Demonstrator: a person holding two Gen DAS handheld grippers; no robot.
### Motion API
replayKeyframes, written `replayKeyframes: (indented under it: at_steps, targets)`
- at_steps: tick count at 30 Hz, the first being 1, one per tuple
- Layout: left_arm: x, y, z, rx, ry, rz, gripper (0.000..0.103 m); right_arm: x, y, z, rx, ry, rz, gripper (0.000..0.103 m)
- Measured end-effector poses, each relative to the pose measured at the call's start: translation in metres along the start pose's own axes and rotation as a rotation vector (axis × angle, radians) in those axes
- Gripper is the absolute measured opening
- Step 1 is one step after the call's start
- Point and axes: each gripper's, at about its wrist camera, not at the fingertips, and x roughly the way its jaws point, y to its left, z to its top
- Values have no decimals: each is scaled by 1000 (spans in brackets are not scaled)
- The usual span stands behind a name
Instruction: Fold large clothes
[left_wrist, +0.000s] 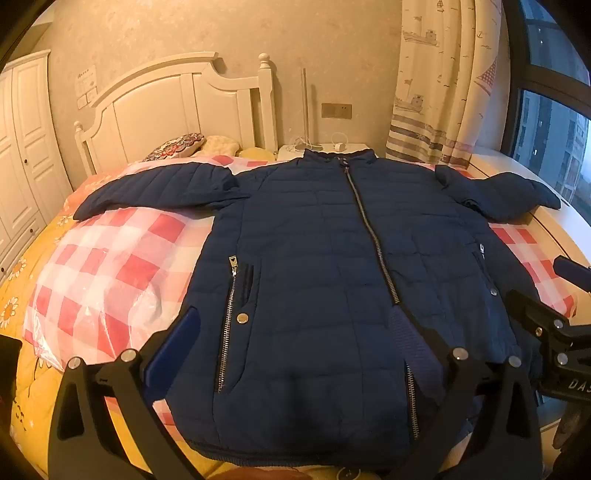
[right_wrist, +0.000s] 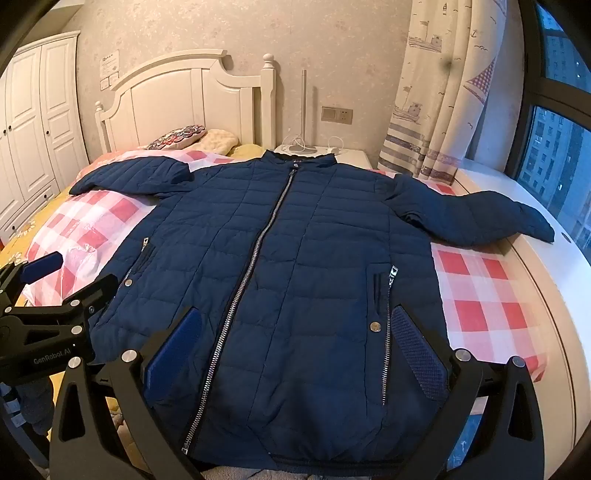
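The dark blue quilted zip-up jacket (left_wrist: 325, 280) lies flat, front up, on the red-and-white checked bed cover (left_wrist: 110, 266), sleeves spread out, probably so folding can begin. The left tongs (left_wrist: 299, 354) and right tongs (right_wrist: 299, 354) hover wide and empty over its hem. The nearest hem edge is cut off.

One navy jacket (right_wrist: 295, 280) on bed (right_wrist: 480, 295); two sleeves spread; three zips; two pillows (right_wrist: 199, 138) by headboard (right_wrist: 184, 96); two tools (right_wrist: 295, 354) over jacket hem.
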Motion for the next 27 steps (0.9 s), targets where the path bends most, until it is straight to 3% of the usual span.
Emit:
replayKeyframes:
  at_steps: [27]
  targets:
    - [6,-1,-3,-1,27,-8,101,0,-1,1,0,0,0,98]
